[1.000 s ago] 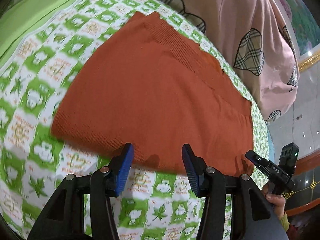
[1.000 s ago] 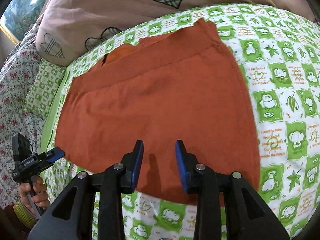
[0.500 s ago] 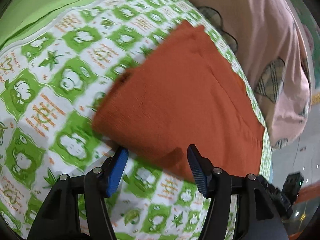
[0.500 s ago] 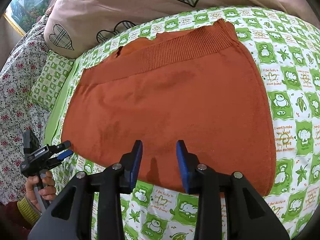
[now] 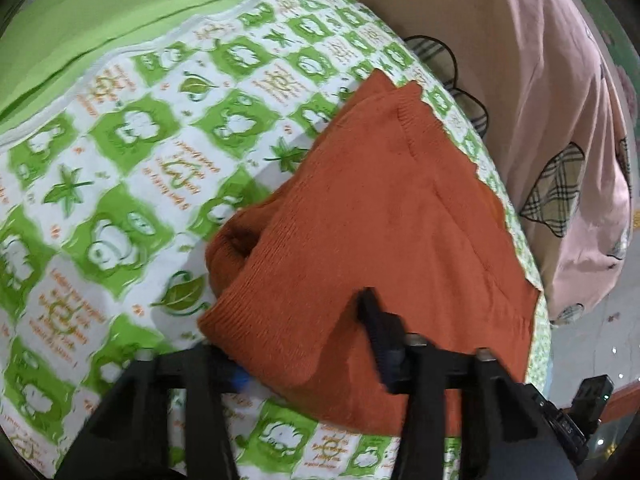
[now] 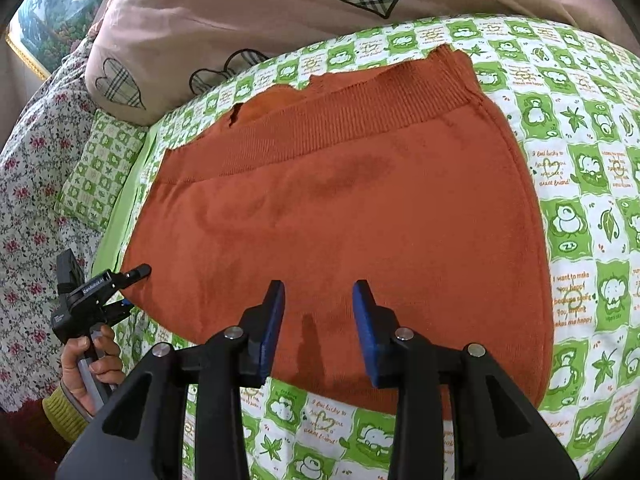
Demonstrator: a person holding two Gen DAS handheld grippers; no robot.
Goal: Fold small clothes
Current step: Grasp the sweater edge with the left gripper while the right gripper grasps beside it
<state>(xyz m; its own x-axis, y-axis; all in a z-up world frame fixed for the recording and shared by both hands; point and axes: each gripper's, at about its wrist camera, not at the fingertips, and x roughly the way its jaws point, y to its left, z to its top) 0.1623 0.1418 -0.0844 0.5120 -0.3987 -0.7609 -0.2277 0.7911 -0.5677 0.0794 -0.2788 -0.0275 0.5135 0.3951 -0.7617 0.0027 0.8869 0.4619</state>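
The orange knitted garment (image 6: 340, 216) lies spread flat on the green-and-white patterned bedsheet (image 6: 580, 184), with its ribbed band toward the pink quilt (image 6: 224, 12) at the far side of the bed. The left gripper (image 5: 304, 344) is at the garment's near left corner, its jaws closing with the corner of the cloth between them and the cloth bunched up there, though I cannot tell if the pads already press on it. The right gripper (image 6: 318, 328) hangs over the near edge of the garment with its blue pads (image 6: 272, 328) partly apart and nothing held between them, and a hand (image 6: 92, 364) grips the left tool's handle.
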